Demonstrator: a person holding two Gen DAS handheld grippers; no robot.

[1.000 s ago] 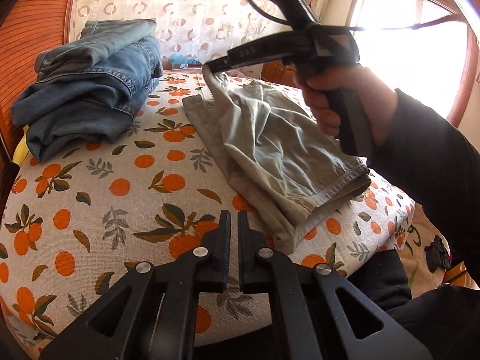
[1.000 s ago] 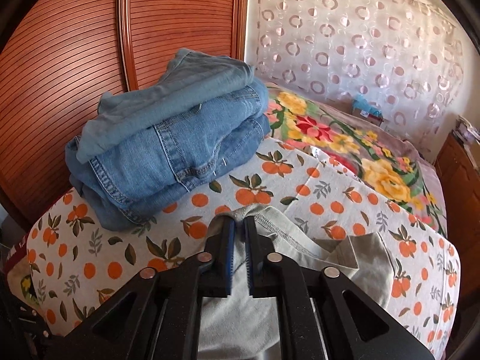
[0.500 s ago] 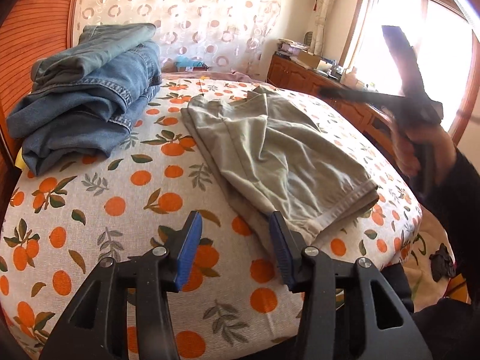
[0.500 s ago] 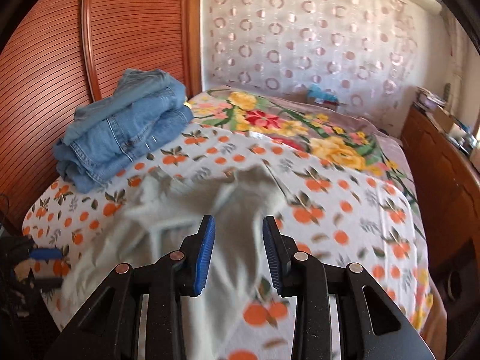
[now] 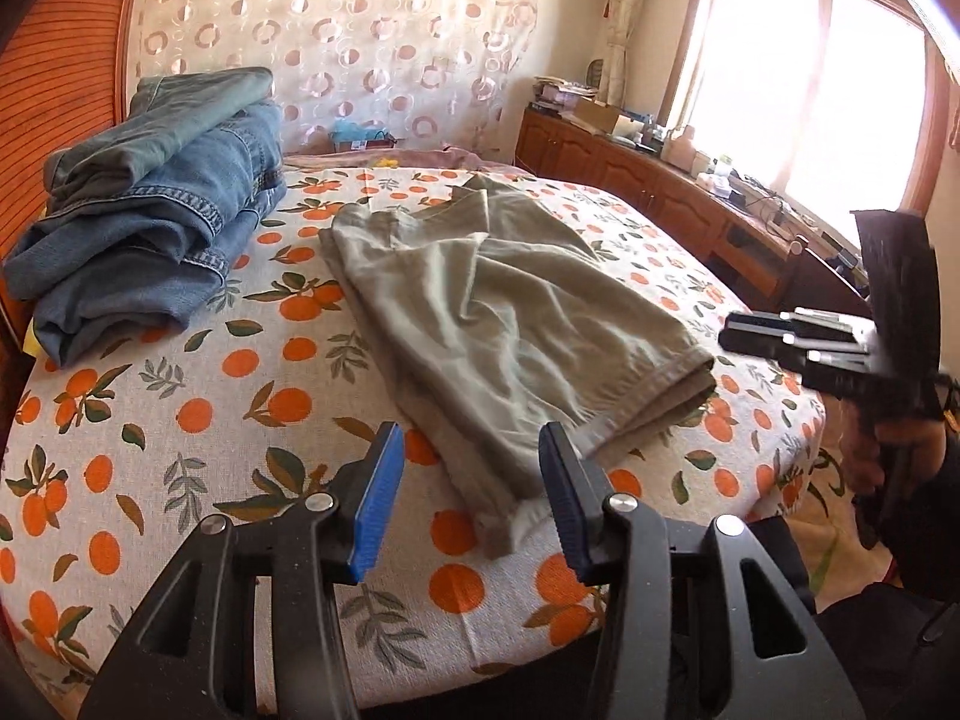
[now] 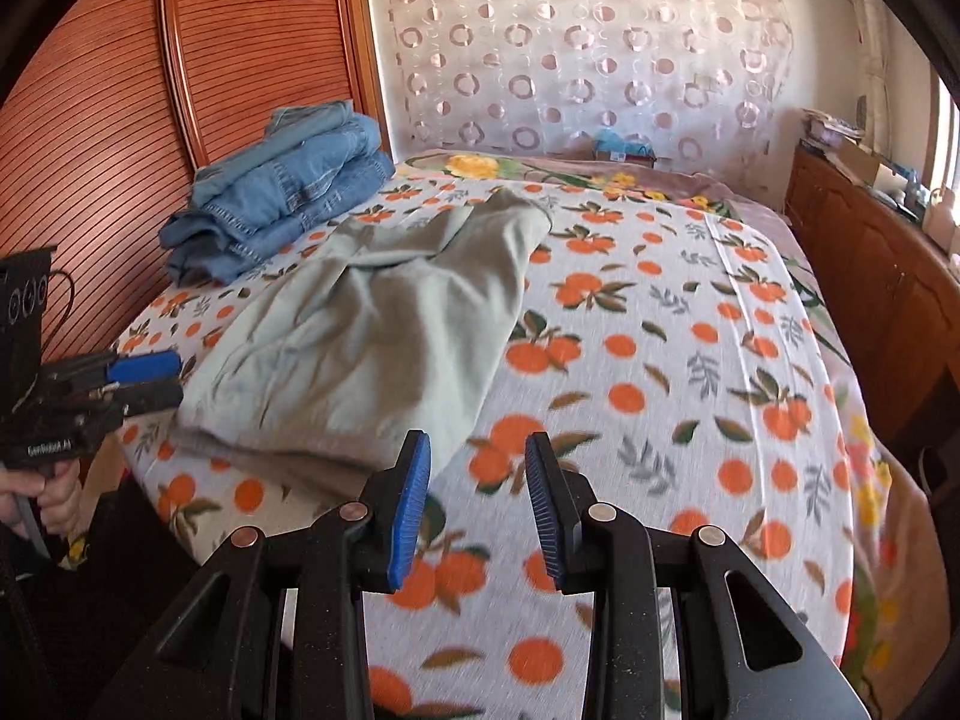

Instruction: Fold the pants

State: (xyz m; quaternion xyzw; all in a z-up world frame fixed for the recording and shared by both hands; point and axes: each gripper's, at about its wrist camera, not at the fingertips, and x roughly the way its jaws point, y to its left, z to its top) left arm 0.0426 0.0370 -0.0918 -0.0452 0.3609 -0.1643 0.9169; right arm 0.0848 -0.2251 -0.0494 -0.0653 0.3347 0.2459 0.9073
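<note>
Khaki pants (image 5: pixel 510 312) lie folded along the orange-print bed cover (image 5: pixel 180 420), one end at the near edge. My left gripper (image 5: pixel 471 462) hovers open just above that near end, its blue pads (image 5: pixel 375 492) touching nothing. The right gripper (image 5: pixel 780 336) is off the bed's right side, held in a hand. In the right wrist view the pants (image 6: pixel 372 330) are to the left, and my right gripper (image 6: pixel 477 450) stands open over bare bed cover (image 6: pixel 660 360) beside their near corner. The left gripper (image 6: pixel 144 378) shows at the far left.
A stack of folded blue jeans (image 5: pixel 150 210) (image 6: pixel 282 180) sits at the bed's far left by the ribbed wooden headboard (image 6: pixel 90 120). A wooden cabinet (image 5: pixel 660 198) (image 6: pixel 870 276) runs along the right under the window. A patterned curtain hangs behind the bed.
The right gripper let go of the pants' raised end, opened and swung away to the bed's right side. The pants now lie flat. The left gripper opened and stayed in place.
</note>
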